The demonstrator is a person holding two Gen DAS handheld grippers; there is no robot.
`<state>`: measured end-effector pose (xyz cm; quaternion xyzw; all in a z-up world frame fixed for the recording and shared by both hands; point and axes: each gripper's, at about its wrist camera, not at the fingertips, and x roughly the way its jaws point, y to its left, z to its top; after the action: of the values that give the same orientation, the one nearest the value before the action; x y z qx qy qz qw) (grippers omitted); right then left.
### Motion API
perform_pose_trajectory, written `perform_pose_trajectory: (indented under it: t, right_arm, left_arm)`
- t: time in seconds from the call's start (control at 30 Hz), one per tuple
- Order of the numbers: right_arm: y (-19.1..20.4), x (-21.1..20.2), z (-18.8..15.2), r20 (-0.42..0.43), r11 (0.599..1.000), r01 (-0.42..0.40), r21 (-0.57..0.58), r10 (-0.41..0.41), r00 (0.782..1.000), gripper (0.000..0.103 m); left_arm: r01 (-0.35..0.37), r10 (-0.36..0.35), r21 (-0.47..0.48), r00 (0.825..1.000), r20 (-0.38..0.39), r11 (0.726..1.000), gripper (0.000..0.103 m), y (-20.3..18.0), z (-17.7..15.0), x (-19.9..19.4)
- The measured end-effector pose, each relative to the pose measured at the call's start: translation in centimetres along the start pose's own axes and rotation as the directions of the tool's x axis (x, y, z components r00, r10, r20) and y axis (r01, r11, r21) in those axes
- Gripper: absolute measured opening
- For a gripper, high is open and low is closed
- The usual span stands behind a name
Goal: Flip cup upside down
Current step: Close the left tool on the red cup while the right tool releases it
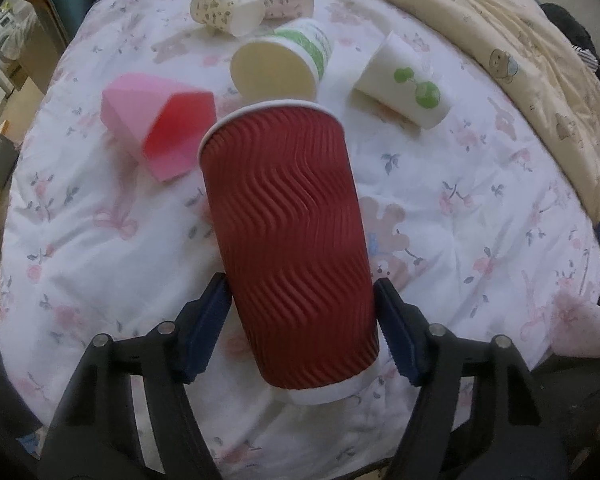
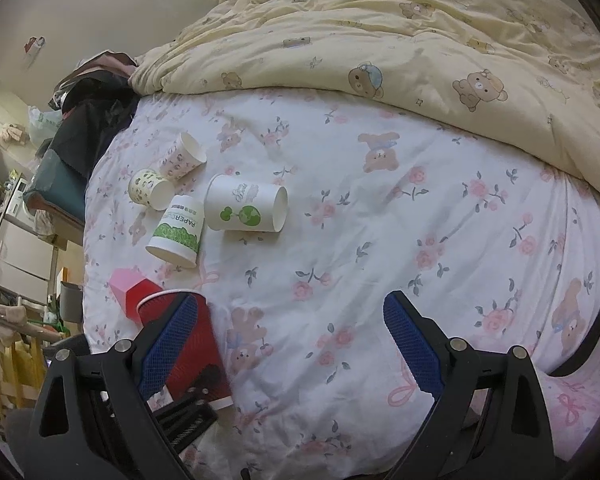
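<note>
A red ribbed paper cup [image 1: 288, 240] with a white rim lies between the fingers of my left gripper [image 1: 302, 292], rim pointing away and white base toward the camera. The blue pads [image 1: 210, 320] sit against its sides, so the gripper is shut on it. In the right wrist view the same red cup [image 2: 192, 344] shows at the lower left, partly hidden behind my right gripper's left finger. My right gripper [image 2: 290, 308] is open and empty above the bedsheet.
A pink faceted cup [image 1: 156, 128], a green-banded paper cup [image 1: 284, 60], a white cup with green globes [image 1: 404, 84] and two patterned cups [image 1: 228, 6] lie on their sides on the floral sheet [image 1: 480, 220]. A yellow bear-print duvet [image 2: 400, 40] is bunched beyond.
</note>
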<state>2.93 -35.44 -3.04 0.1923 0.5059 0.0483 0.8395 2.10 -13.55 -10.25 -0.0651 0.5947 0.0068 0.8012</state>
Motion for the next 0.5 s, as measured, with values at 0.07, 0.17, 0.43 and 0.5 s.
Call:
perform_pose_trajectory:
  t: [0.07, 0.17, 0.43, 0.5]
  right_arm:
    - [0.1, 0.1, 0.0, -0.001, 1.0, 0.0, -0.004, 0.0, 1.0, 0.097]
    - [0.7, 0.3, -0.1, -0.004, 1.0, -0.001, -0.02, 0.001, 1.0, 0.097]
    - [2.1, 0.9, -0.5, -0.025, 0.998, -0.033, -0.05, 0.032, 0.999, 0.097]
    - [2.6, 1.1, -0.6, -0.034, 0.997, -0.05, -0.059, 0.048, 0.998, 0.097]
  left_arm:
    - [0.011, -0.012, 0.013, 1.0, 0.025, 1.0, 0.068, 0.6, 0.1, -1.0]
    - [0.031, -0.033, 0.031, 0.999, 0.042, 0.999, 0.068, 1.5, 0.1, -2.6]
    - [0.069, -0.073, 0.051, 0.993, 0.091, 0.996, 0.068, 5.7, 0.6, -7.4]
    - [0.074, -0.08, 0.063, 0.992, 0.098, 0.995, 0.068, 6.7, 0.7, -8.1]
